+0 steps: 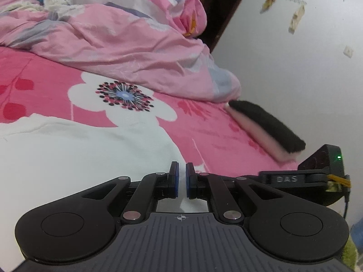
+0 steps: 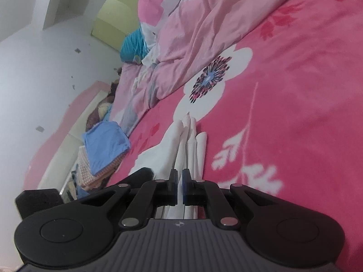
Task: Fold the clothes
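While the white garment (image 1: 74, 156) lies spread over the pink flowered bed (image 1: 40, 83), the left tongs (image 1: 182, 176) are pinched narrow on its edge. Just beyond lies a crumpled pink quilt (image 1: 127, 45). Further right, the right tongs (image 2: 180, 181) are clamped narrow on the garment's bunched folds, which trail ahead across the bed.

Left tongs (image 1: 180, 167) point slightly downward, blue pads nearly together on a fold of the white garment (image 1: 68, 158) (a thin gap shows). Right tongs (image 2: 180, 174), rolled sideways, pinch the same garment's bunched pleats.
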Available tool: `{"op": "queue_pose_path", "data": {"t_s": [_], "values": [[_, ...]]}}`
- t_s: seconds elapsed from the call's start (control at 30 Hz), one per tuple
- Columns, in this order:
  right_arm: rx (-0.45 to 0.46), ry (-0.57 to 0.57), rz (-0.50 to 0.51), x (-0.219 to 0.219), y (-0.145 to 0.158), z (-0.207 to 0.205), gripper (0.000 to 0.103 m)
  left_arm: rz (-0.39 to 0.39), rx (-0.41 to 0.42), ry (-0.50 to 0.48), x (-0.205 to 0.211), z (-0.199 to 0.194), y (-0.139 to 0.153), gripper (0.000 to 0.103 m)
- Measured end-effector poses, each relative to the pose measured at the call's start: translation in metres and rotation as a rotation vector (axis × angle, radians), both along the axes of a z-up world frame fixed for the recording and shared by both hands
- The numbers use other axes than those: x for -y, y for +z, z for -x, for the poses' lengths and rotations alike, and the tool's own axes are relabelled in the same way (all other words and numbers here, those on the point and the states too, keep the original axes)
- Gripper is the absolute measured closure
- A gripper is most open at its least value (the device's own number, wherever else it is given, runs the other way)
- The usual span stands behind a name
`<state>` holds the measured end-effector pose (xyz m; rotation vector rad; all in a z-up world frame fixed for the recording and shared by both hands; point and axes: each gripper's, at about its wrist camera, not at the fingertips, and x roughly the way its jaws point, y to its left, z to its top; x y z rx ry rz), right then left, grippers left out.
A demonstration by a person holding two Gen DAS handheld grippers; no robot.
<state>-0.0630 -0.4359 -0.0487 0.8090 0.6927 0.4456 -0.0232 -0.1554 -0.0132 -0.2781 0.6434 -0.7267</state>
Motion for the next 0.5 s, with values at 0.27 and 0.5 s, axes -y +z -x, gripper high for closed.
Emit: {"op": "queue_pose_path", "data": {"t_s": [0.27,0.5], "values": [[-0.007,0.037,0.015,-0.012,-0.003,-0.019,0.100,0.024,-0.063,-0.046,-0.003,-0.005,-0.003,0.097],[-0.009,0.043,0.008,-0.014,-0.005,-0.022,0.100,-0.030,-0.104,-0.080,0.009,-0.007,-0.005,0.084]]}}
